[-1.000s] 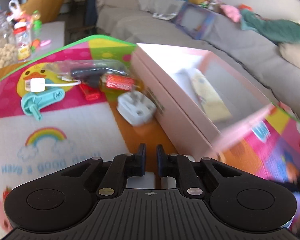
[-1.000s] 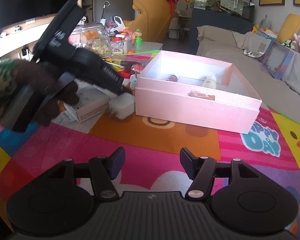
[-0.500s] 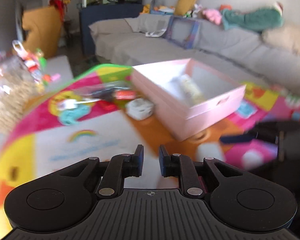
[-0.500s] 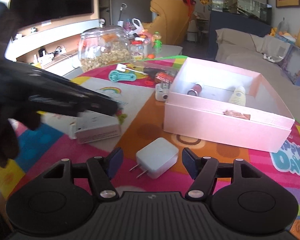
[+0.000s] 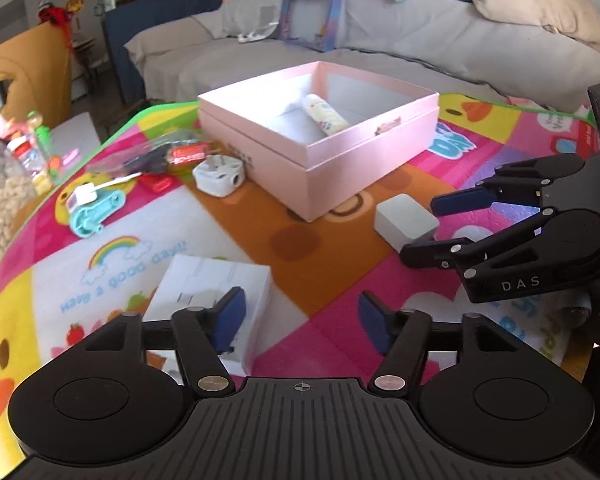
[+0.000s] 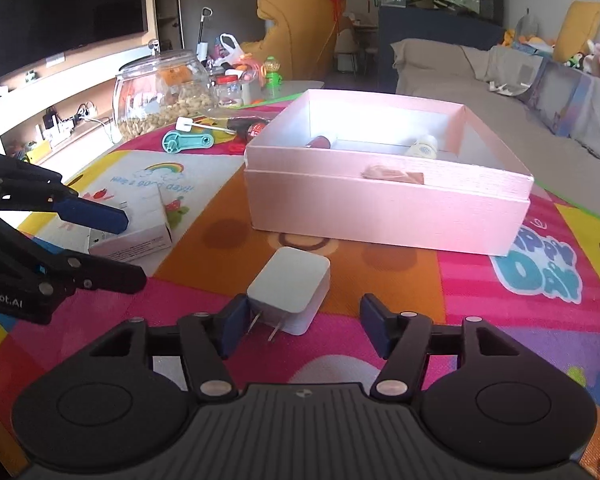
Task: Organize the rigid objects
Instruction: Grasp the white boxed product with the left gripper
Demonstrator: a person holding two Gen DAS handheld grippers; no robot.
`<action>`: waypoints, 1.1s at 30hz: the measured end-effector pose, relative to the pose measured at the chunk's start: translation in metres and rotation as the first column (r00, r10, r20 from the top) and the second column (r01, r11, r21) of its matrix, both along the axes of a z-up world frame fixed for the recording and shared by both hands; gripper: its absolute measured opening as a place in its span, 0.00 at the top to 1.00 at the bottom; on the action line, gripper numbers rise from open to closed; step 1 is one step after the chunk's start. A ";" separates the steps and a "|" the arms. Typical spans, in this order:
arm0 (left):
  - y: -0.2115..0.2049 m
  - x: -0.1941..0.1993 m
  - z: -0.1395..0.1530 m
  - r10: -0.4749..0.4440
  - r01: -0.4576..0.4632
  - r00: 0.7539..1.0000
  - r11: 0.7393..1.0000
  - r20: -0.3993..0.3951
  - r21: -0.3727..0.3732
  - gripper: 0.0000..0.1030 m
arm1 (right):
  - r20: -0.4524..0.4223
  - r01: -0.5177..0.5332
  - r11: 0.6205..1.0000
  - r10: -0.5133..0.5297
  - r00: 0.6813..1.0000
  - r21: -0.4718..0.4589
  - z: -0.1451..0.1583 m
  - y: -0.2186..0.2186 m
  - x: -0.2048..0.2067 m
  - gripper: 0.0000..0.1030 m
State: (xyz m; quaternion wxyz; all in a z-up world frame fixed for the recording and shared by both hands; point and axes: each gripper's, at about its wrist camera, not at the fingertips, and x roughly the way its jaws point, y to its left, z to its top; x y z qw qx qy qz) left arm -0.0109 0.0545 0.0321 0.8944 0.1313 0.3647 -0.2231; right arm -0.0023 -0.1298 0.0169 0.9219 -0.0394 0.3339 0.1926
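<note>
While closed a second ago, left gripper [image 5: 300, 322] now gapes empty.

hidden: white carton [image 5: 216, 292] near end | behind left finger [image 5: 228, 318]

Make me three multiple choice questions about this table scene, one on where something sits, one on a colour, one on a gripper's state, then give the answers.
1. Where does the white charger lie?
A. inside the box
B. on the mat in front of the pink box
C. on the sofa

2. What colour is the plastic tool near the glass jar?
A. teal
B. black
C. yellow

3. How stands the right gripper?
A. shut on the charger
B. shut, empty
C. open around the charger's prongs

Answers: B, it rests on the mat; A, plainly teal; C, pads apart, not pressing.
</note>
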 end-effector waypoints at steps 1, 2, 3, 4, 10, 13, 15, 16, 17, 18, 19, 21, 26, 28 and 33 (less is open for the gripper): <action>0.001 0.000 0.001 -0.001 0.001 1.000 1.000 0.000 -0.002 0.35 | 0.003 -0.003 1.000 0.003 1.000 -0.004 0.000 0.001 -0.001 0.39; 0.003 0.001 0.002 0.005 -0.005 1.000 1.000 0.001 -0.007 0.36 | 0.005 -0.005 1.000 0.005 1.000 -0.008 0.000 0.002 -0.001 0.38; 0.006 0.002 0.005 0.018 -0.018 1.000 1.000 0.007 -0.012 0.38 | 0.006 -0.008 1.000 0.008 1.000 -0.011 0.000 0.003 -0.001 0.37; 0.010 0.003 0.008 0.042 -0.042 0.999 0.999 0.027 -0.008 0.38 | 0.007 -0.010 1.000 0.010 1.000 -0.012 0.000 0.003 -0.002 0.36; 0.051 0.027 0.017 0.193 -0.192 0.980 0.981 0.057 -0.010 0.41 | 0.009 -0.015 1.000 0.015 1.000 -0.015 -0.001 0.005 -0.002 0.33; 0.083 0.047 0.013 0.262 -0.276 0.960 0.945 -0.095 -0.178 0.42 | 0.011 -0.017 1.000 0.017 1.000 -0.017 -0.001 0.005 -0.003 0.32; 0.096 0.054 0.007 0.273 -0.312 0.945 0.915 -0.179 -0.256 0.42 | 0.009 -0.021 1.000 0.021 1.000 -0.016 -0.001 0.006 -0.003 0.31; 0.097 0.055 0.004 0.259 -0.309 0.944 0.910 -0.202 -0.277 0.42 | 0.009 -0.024 1.000 0.024 1.000 -0.016 -0.001 0.006 -0.003 0.29; 0.095 0.053 0.001 0.240 -0.296 0.947 0.912 -0.215 -0.285 0.42 | 0.009 -0.024 1.000 0.024 1.000 -0.018 -0.001 0.006 -0.003 0.29; 0.090 0.051 -0.001 0.222 -0.277 0.951 0.921 -0.215 -0.274 0.41 | 0.010 -0.024 1.000 0.025 1.000 -0.019 -0.001 0.007 -0.004 0.29; 0.084 0.047 -0.002 0.202 -0.252 0.957 0.933 -0.206 -0.258 0.38 | 0.010 -0.025 1.000 0.025 1.000 -0.020 -0.001 0.007 -0.004 0.29; 0.070 0.038 -0.002 0.166 -0.202 0.972 0.953 -0.167 -0.226 0.37 | 0.010 -0.025 0.999 0.025 1.000 -0.020 -0.001 0.007 -0.004 0.28; 0.038 0.019 0.003 0.102 -0.107 0.994 0.988 -0.049 -0.113 0.38 | 0.010 -0.025 0.999 0.025 1.000 -0.020 -0.001 0.007 -0.004 0.28; 0.028 0.013 0.004 0.089 -0.089 0.996 0.993 -0.011 -0.072 0.37 | 0.010 -0.025 0.999 0.025 1.000 -0.020 -0.001 0.007 -0.004 0.28; 0.021 0.012 0.001 0.025 -0.028 0.999 0.994 -0.028 -0.107 0.37 | 0.006 -0.034 0.999 0.034 0.999 -0.018 -0.002 0.008 -0.004 0.24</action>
